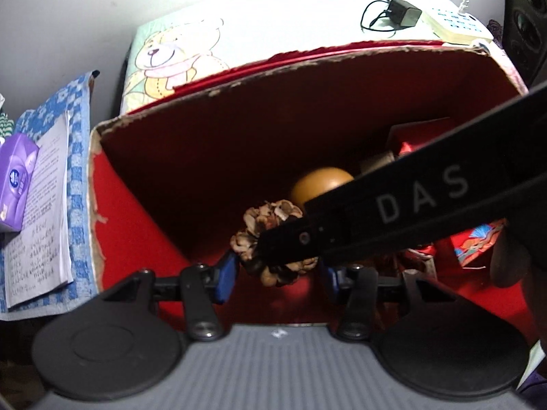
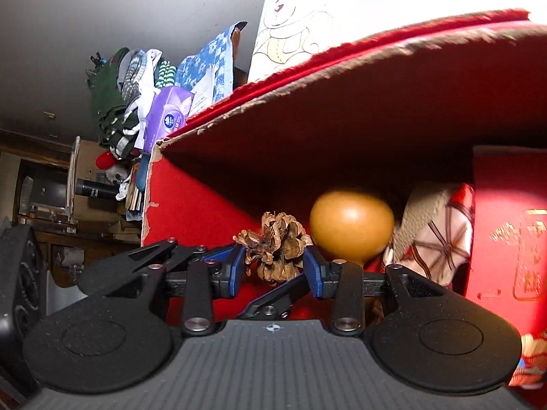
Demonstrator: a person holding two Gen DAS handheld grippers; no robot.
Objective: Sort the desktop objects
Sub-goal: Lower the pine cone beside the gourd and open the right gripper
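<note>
Red box [image 1: 136, 212]: one open cardboard container with frayed rims is seen, into which both grippers are reached.
Gourd [image 2: 350, 225]: one smooth orange-brown gourd-like fruit is seen resting in the box, just beside the pine cone.
Pine cone [image 2: 278, 247]: one is counted; it is found low inside the box, between the blue pads of both tools.
Right gripper [image 2: 275, 264]: its jaws are set narrowly about the pine cone; whether the pads actually press it cannot be told.
Left gripper [image 1: 278, 273]: its jaws are spread a little wider around the same cone, partly hidden by the other tool's black arm; contact cannot be told either.
Risk: the brittle scales could be crushed or snapped if both tools are squeezed together.
Risk: the gourd could be nudged and rolled by a finger during withdrawal.
</note>
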